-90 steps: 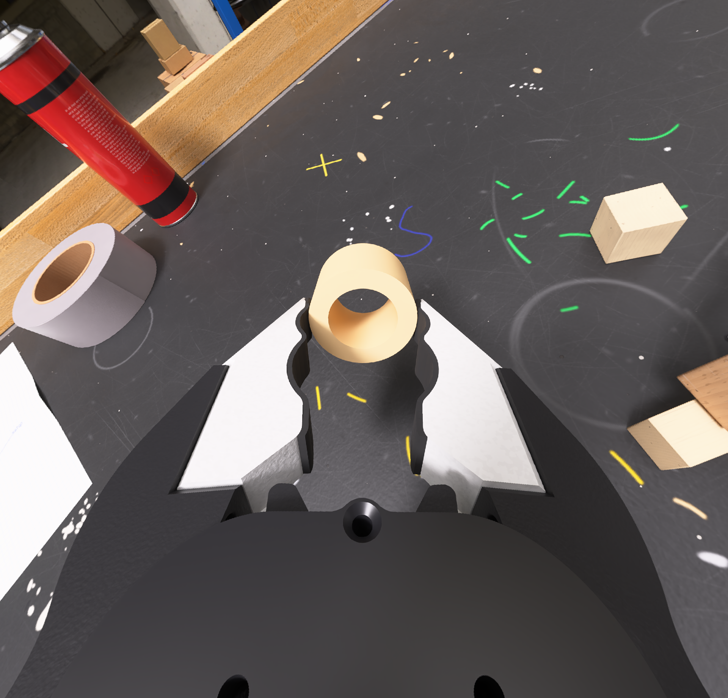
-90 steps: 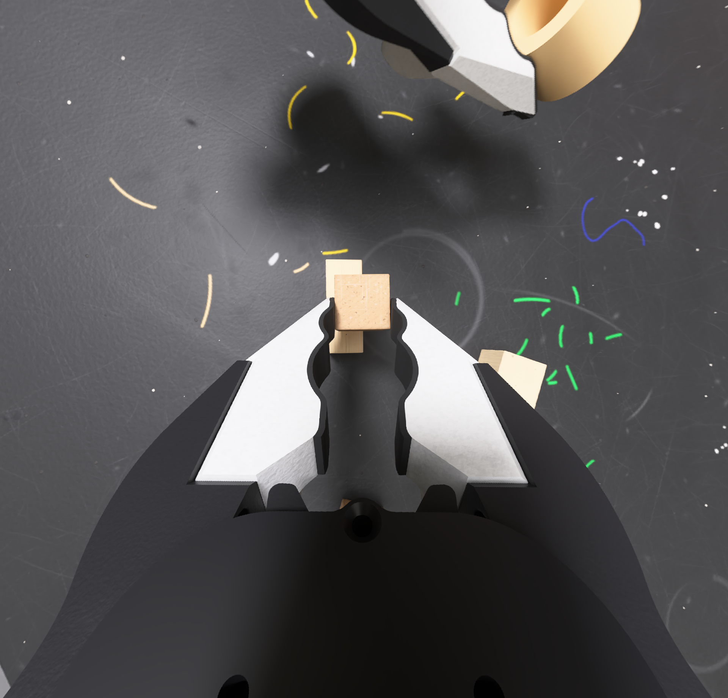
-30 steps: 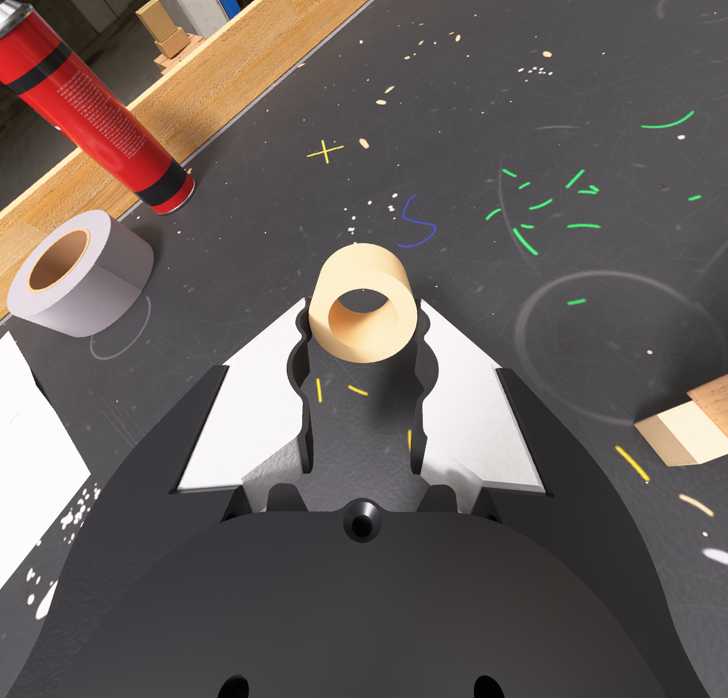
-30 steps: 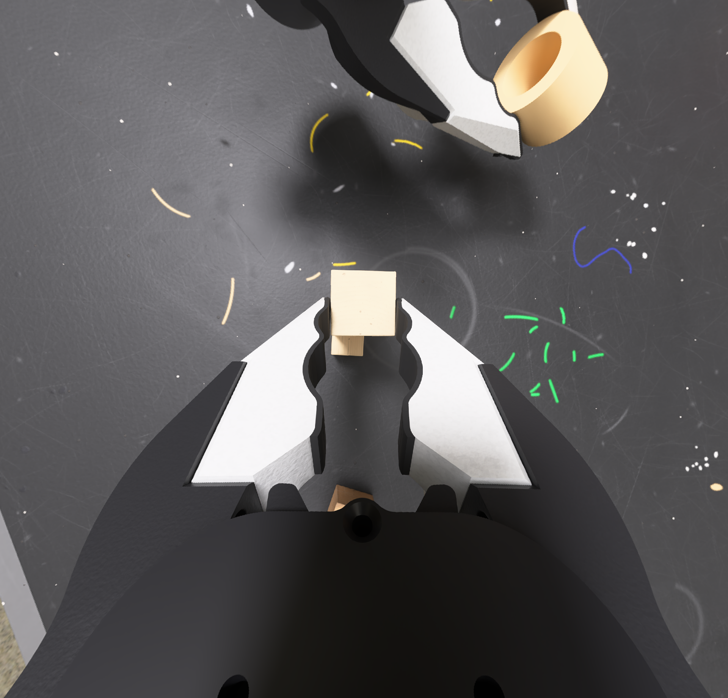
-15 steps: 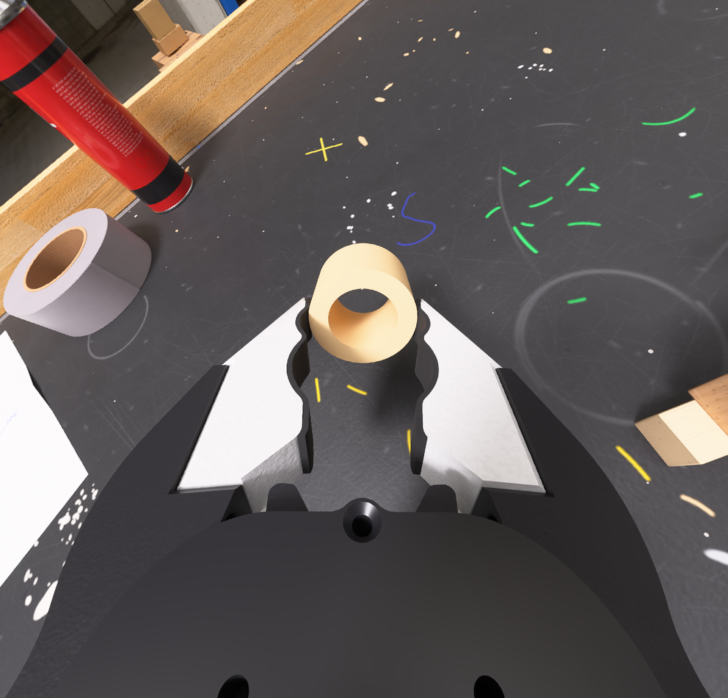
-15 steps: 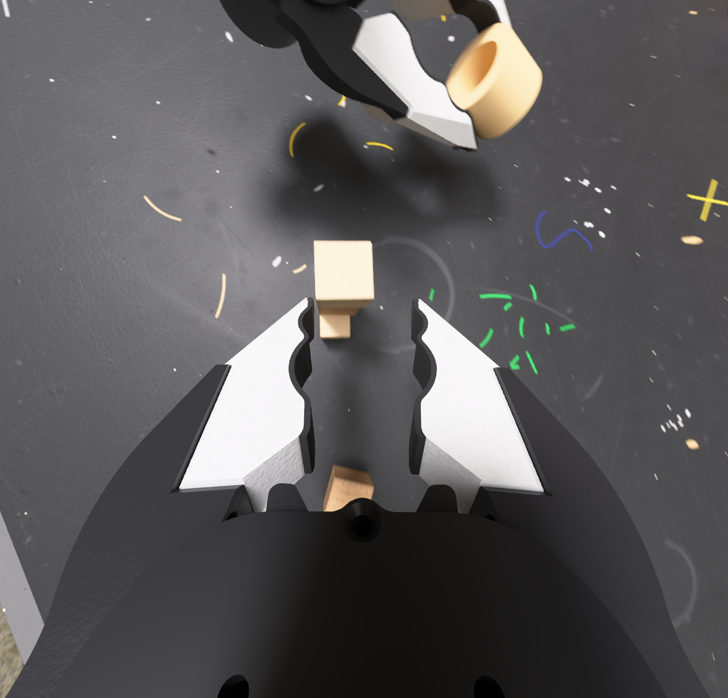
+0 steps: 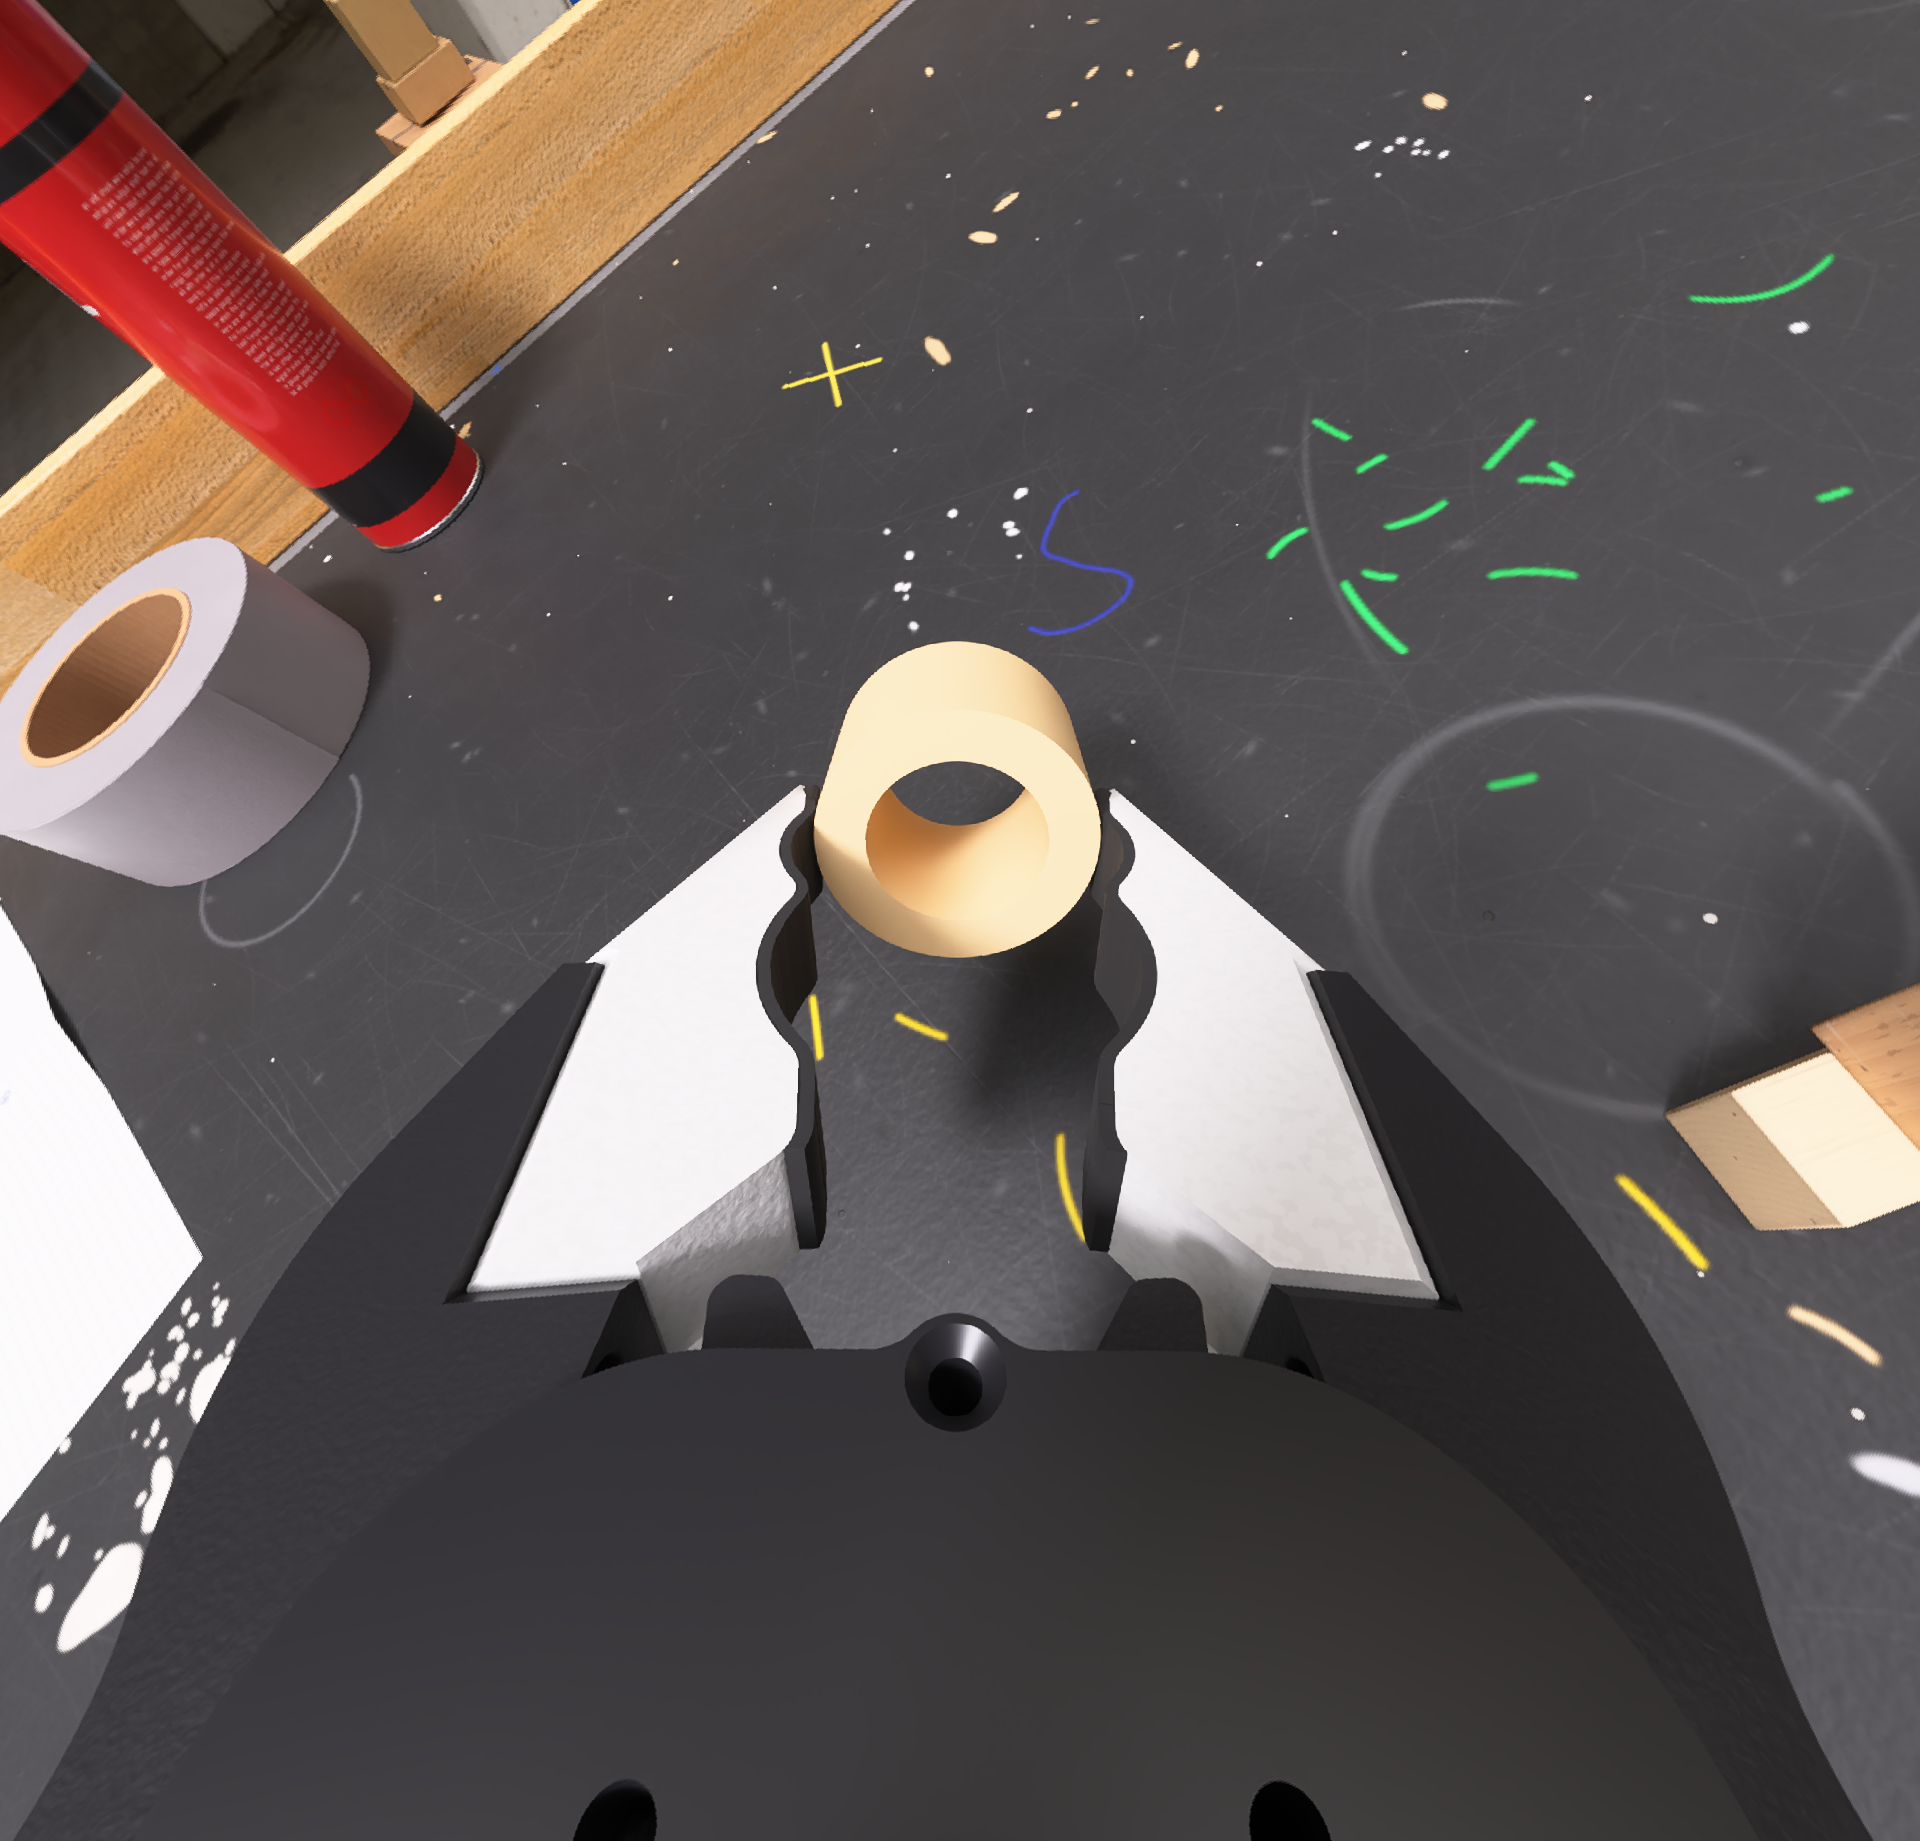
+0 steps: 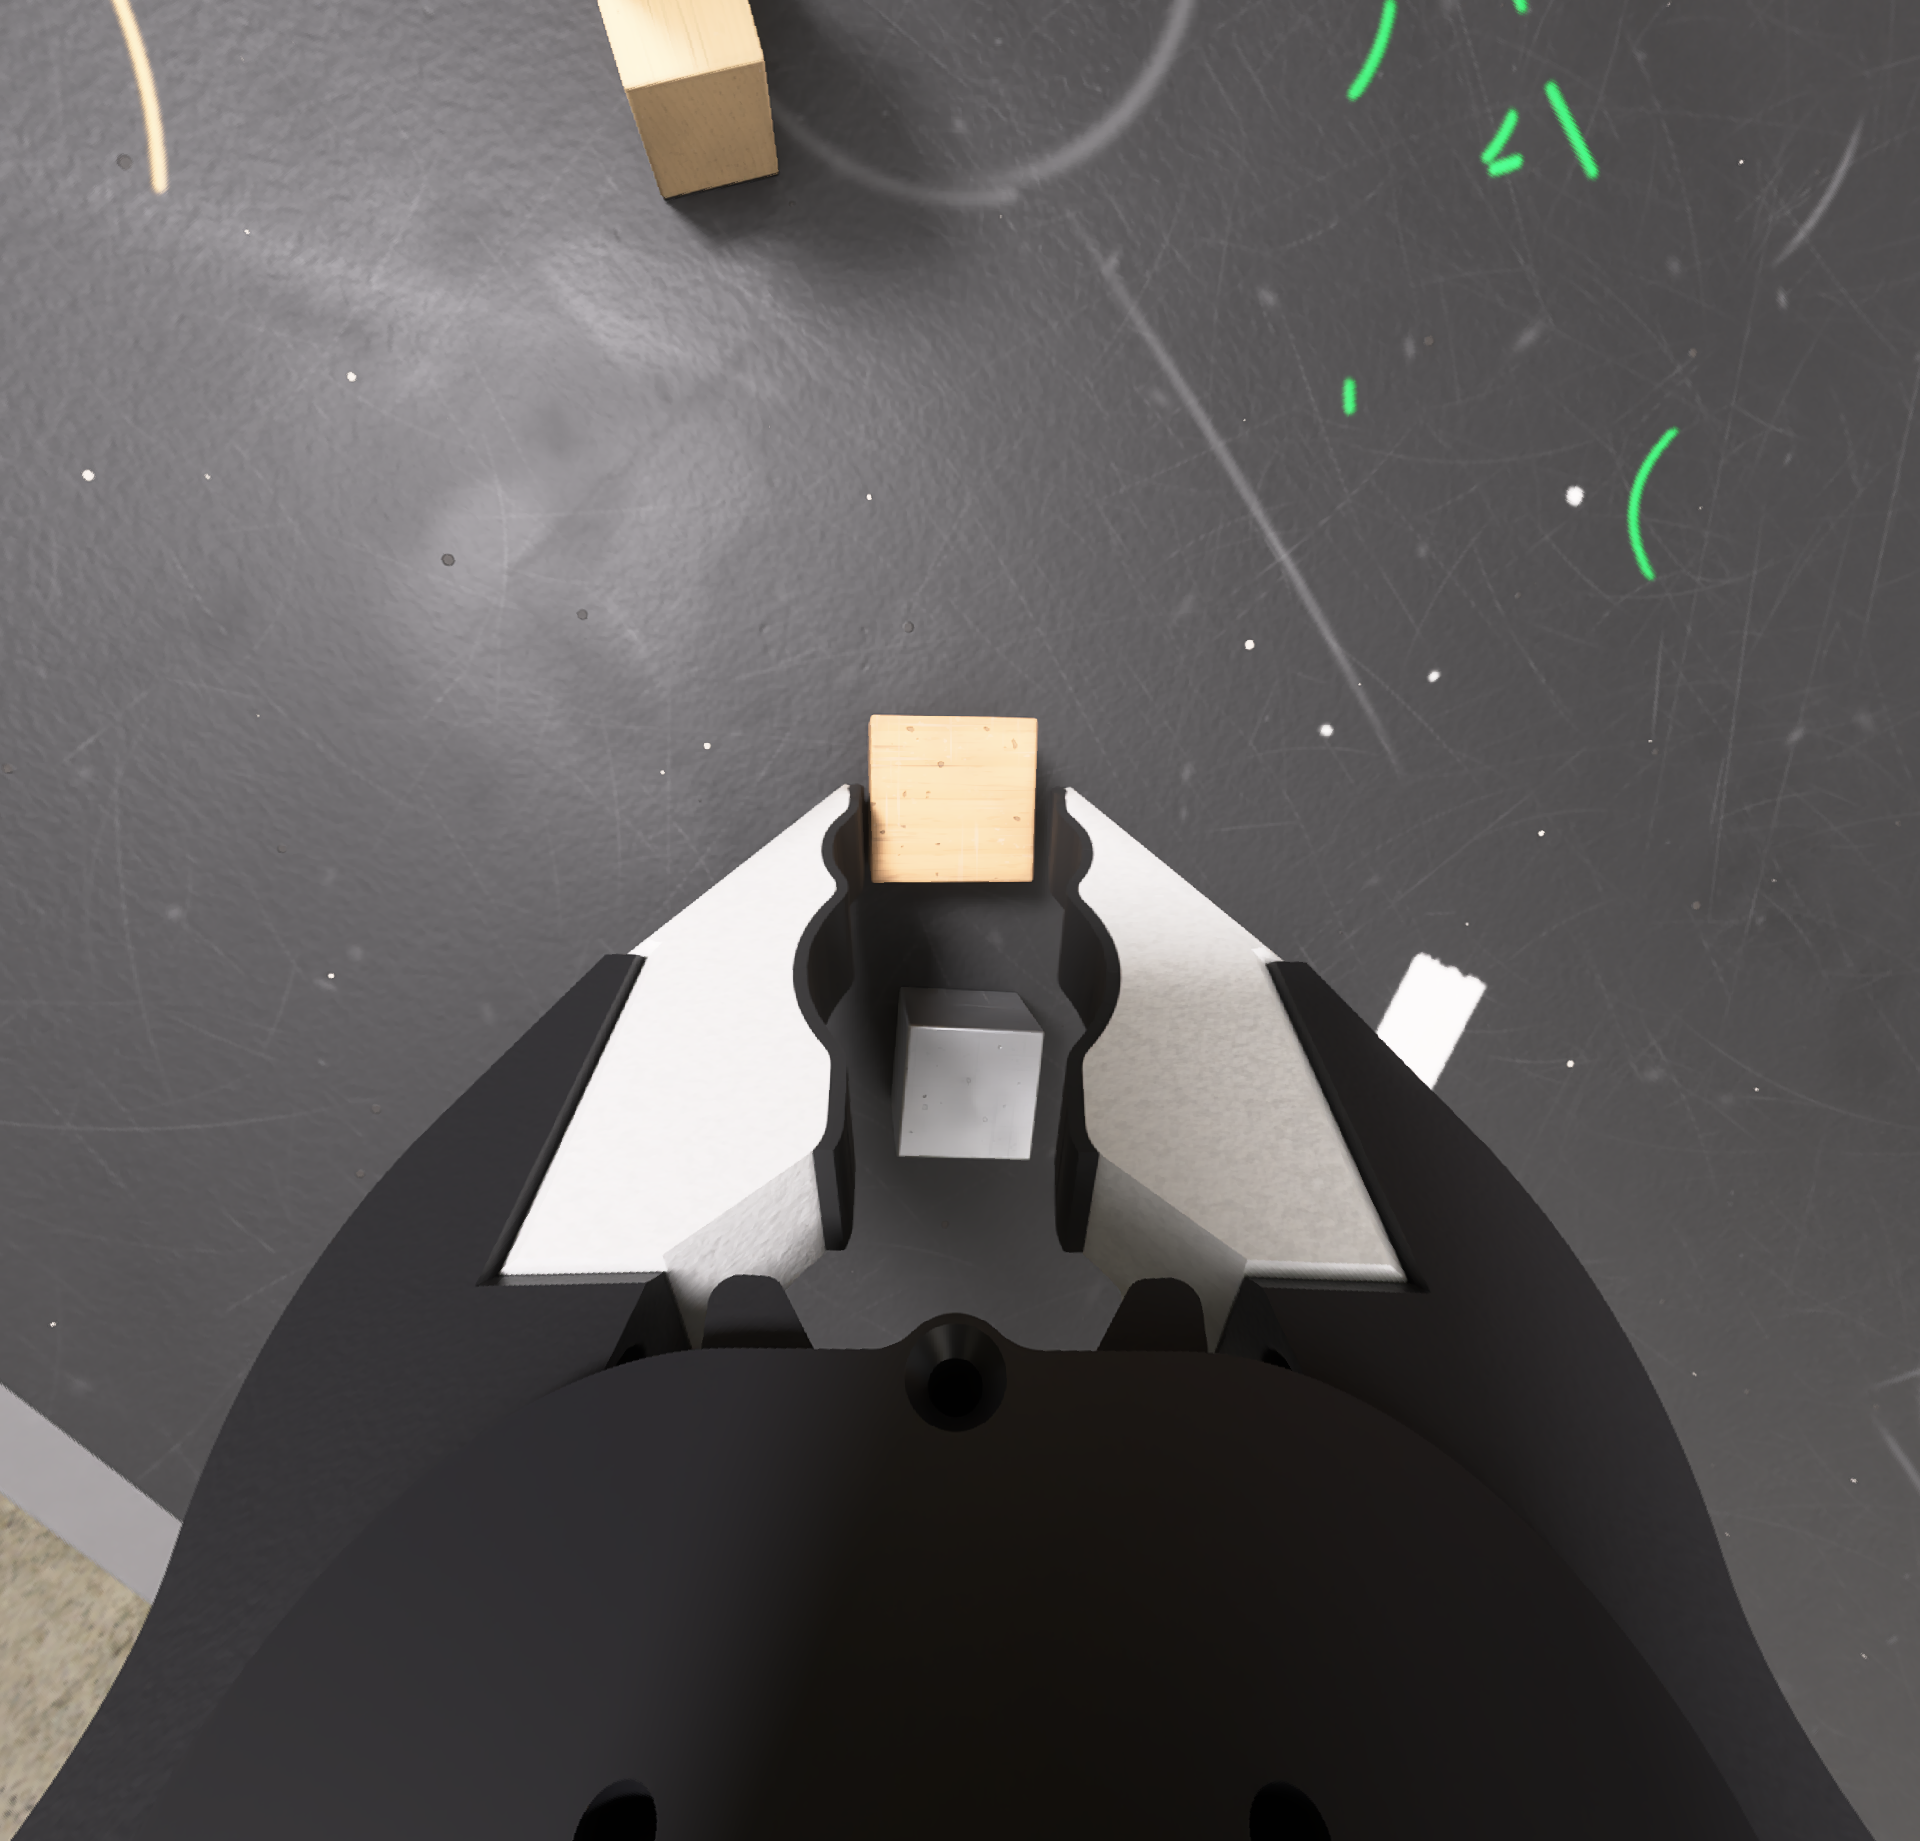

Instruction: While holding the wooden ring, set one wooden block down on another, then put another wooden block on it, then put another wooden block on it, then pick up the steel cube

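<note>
Over the dark table point(image 7: 1351, 233) in the left wrist view: pinches the wooden ring point(image 7: 956, 690) tight in the left gripper point(image 7: 956, 825), with the block stack point(image 7: 1808, 1137) far right.

Down the right wrist view: squeezes a wooden block point(image 8: 953, 799) in the right gripper point(image 8: 956, 835), just beside the steel cube point(image 8: 966, 1085). Could tip the stack if set down crooked. Could drop the ring if that pinch loosens.

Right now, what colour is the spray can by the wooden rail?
Red with black bands: the spray can shows best in the left wrist view.
</note>
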### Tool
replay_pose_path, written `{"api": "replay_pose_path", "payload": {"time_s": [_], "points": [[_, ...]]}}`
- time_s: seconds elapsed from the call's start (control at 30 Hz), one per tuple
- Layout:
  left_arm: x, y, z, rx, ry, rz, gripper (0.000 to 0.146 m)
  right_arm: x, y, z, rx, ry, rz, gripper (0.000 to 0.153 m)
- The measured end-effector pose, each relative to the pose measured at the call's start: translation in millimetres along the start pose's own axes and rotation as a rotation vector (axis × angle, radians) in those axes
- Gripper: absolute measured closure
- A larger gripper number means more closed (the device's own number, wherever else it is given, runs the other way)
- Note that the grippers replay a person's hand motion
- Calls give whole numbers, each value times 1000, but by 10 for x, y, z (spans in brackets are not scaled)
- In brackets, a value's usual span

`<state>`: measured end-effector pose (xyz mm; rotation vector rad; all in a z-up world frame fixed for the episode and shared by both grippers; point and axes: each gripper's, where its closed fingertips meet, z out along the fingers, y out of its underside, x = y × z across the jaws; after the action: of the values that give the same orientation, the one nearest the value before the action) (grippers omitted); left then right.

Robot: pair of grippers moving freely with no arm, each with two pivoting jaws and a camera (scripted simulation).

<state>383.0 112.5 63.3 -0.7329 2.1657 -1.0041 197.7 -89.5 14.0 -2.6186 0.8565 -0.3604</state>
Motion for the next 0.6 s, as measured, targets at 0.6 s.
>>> {"api": "replay_pose_path", "payload": {"time_s": [0.6], "points": [[-30,-20,-27,9,-4,-2,94,-308,-1661,-505,286,-139,-265,121]]}}
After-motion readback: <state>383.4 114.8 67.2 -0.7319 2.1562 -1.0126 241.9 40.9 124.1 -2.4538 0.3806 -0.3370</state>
